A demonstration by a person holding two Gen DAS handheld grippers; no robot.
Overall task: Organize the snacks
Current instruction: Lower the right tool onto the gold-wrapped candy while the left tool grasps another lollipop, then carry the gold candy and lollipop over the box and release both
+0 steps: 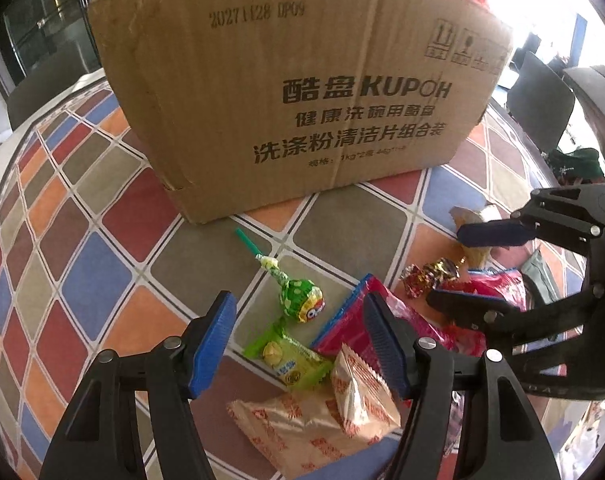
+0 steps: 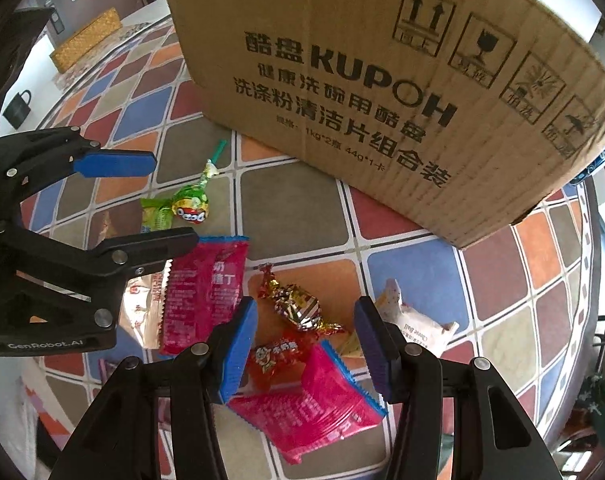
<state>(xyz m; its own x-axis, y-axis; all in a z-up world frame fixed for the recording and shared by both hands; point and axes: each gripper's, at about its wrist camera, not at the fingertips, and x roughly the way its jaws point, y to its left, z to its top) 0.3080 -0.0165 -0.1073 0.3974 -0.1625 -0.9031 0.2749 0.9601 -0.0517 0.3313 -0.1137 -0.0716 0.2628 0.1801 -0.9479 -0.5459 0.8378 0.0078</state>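
Note:
A big cardboard box (image 1: 286, 92) stands on the patchwork tablecloth (image 1: 94, 264); it also shows in the right wrist view (image 2: 402, 92). Snacks lie in front of it: a green lollipop (image 1: 298, 300), a green packet (image 1: 290, 356), beige packets (image 1: 322, 424), a pink packet (image 1: 386, 328) and a foil candy (image 1: 426, 276). My left gripper (image 1: 302, 348) is open above the green packet. My right gripper (image 2: 306, 352) is open above a foil candy (image 2: 298, 304), a red candy (image 2: 274, 360) and a pink packet (image 2: 310, 408). A white packet (image 2: 414, 320) lies to its right.
A second pink packet (image 2: 202, 292) lies left of the right gripper. The left gripper (image 2: 142, 204) shows open at the left of the right wrist view. A woven box (image 2: 86, 40) and a dark mug (image 2: 18, 108) sit at the far left.

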